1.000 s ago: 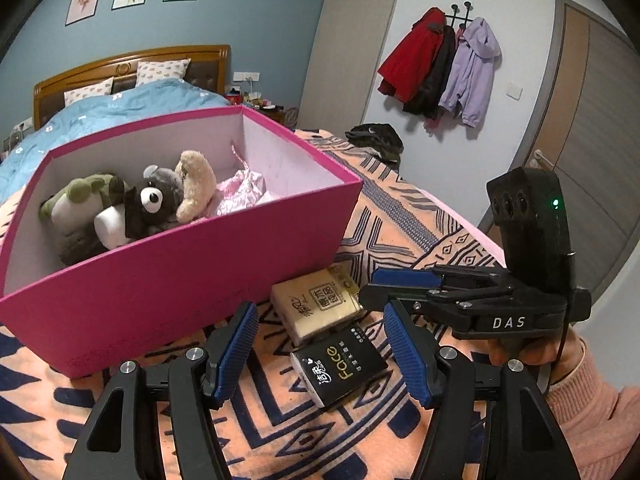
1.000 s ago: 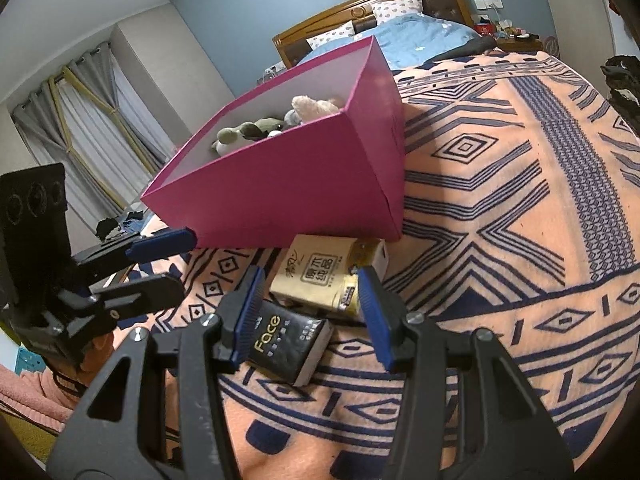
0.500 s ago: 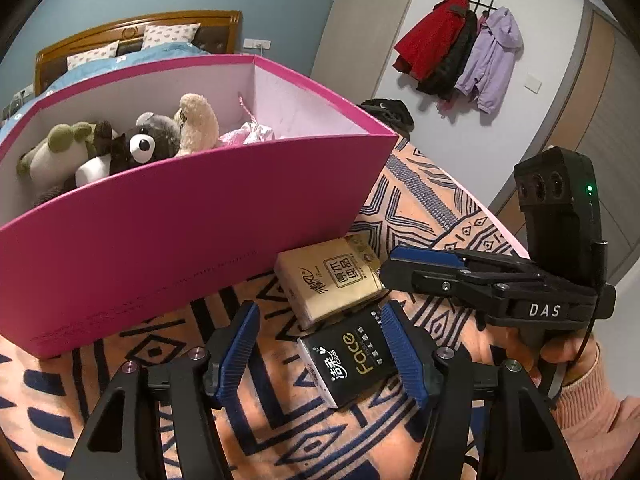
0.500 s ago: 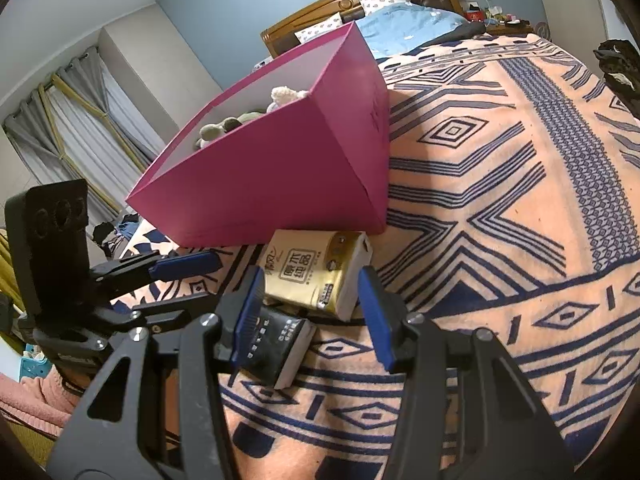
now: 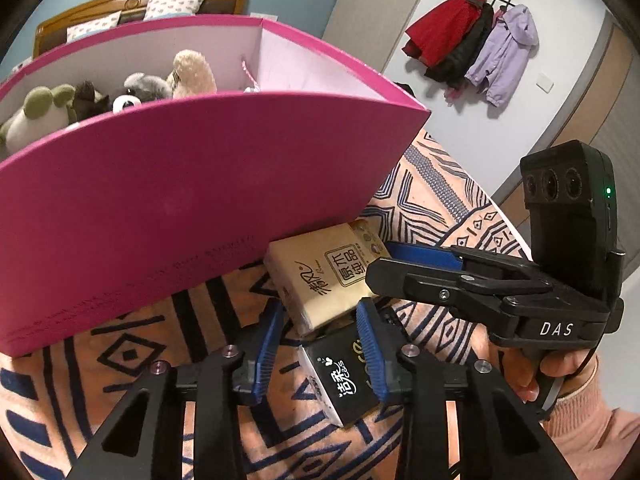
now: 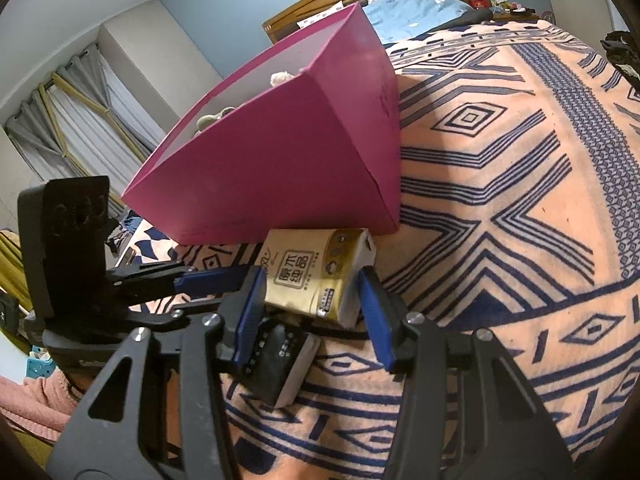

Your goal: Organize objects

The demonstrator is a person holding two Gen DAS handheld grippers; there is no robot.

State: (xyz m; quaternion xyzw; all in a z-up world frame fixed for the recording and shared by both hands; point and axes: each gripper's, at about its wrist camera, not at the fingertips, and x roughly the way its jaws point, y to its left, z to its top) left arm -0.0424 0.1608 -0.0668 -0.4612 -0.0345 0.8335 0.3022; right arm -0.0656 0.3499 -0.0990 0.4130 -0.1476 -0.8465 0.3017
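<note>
A black tissue pack [image 5: 340, 380] lies on the patterned blanket between the fingers of my left gripper [image 5: 320, 344]. Its jaws are closing on the pack, and the right pad covers part of the print. A tan tissue pack [image 5: 320, 276] lies just beyond, against the pink box [image 5: 160, 208], with its near corner over the black pack. My right gripper [image 6: 312, 316] stands open, its blue pads either side of the tan pack's [image 6: 308, 276] near end. The black pack [image 6: 280, 364] shows below, partly behind the right gripper's left finger. Seen from the left wrist, the right gripper [image 5: 400, 268] reaches in from the right.
The pink box [image 6: 300, 160] holds several plush toys [image 5: 140, 88] and stands right behind both packs. The blanket [image 6: 500, 200] spreads wide to the right. A hand in a pink sleeve [image 5: 560, 380] holds the right gripper. Coats [image 5: 472, 36] hang on the far wall.
My left gripper has dropped toward the black pack and its jaws have narrowed around it. The right gripper has crept forward until its fingers flank the tan pack.
</note>
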